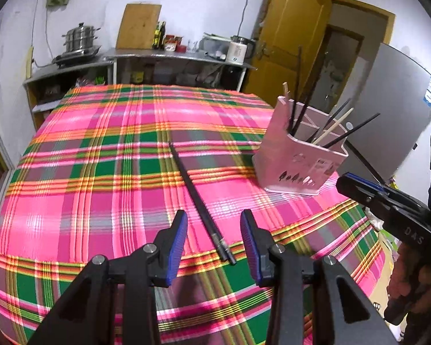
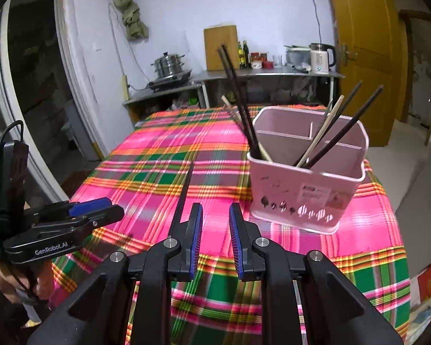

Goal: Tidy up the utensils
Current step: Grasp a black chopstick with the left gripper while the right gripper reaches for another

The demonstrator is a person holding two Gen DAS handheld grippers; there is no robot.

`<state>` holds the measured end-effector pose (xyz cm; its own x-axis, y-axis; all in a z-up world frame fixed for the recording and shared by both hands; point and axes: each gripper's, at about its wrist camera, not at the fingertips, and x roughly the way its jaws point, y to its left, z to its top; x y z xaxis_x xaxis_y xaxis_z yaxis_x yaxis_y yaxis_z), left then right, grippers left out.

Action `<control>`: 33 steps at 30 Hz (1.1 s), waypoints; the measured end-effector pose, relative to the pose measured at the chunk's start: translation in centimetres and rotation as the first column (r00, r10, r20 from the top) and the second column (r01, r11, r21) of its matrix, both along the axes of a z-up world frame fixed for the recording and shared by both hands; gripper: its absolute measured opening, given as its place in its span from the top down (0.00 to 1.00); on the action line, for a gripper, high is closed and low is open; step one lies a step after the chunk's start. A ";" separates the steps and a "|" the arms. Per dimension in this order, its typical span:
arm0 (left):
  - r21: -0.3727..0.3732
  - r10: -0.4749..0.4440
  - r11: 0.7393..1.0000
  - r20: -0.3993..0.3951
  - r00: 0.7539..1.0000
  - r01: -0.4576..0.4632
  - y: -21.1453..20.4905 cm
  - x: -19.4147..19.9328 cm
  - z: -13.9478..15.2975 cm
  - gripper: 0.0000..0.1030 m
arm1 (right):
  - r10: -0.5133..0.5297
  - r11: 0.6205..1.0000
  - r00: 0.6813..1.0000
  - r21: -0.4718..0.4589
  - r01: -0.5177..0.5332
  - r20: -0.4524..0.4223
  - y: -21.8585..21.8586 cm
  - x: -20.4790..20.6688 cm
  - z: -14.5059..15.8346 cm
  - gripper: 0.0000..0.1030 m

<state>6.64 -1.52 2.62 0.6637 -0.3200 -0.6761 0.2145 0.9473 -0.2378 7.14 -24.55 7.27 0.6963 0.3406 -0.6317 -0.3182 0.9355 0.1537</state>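
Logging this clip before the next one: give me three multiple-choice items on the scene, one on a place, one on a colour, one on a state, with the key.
1. Where do the loose black chopsticks lie?
A. On the plaid tablecloth, left of the holder
B. Inside the holder
C. On the steel counter

2. What colour is the utensil holder?
A. Green
B. Pale pink
C. Black

3. How is the left gripper?
A. Shut on a chopstick
B. Open, the chopsticks' near ends on the cloth between its fingers
C. Shut and empty

Key: 1 A, the pair rests flat on the cloth, apart from the holder. 2 B, its walls read pale pink in both views. 3 B, a clear gap separates the blue pads and neither touches the chopsticks.
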 end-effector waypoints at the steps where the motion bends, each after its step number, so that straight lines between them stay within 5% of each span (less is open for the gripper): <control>1: -0.001 0.005 1.000 -0.009 1.000 -0.005 0.1 0.2 -0.3 0.61 | 0.004 1.000 1.000 -0.004 -0.004 -0.008 0.2 0.1 -0.3 0.81; 15: 0.001 0.073 0.997 -0.113 0.991 -0.073 0.2 5.8 -5.1 0.61 | 0.024 0.999 0.995 -0.020 -0.026 -0.096 1.2 2.0 -3.5 0.81; 33: 0.090 0.088 0.993 -0.122 0.989 -0.077 -2.0 9.5 -7.9 0.60 | 0.047 0.999 0.987 -0.014 -0.050 -0.151 2.2 4.3 -5.6 0.81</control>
<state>16.09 -3.51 -5.33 0.5934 -0.2057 -0.7782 0.1084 0.9784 -0.1760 11.46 -22.32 1.63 0.5759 0.3596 -0.7342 -0.3379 0.9224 0.1868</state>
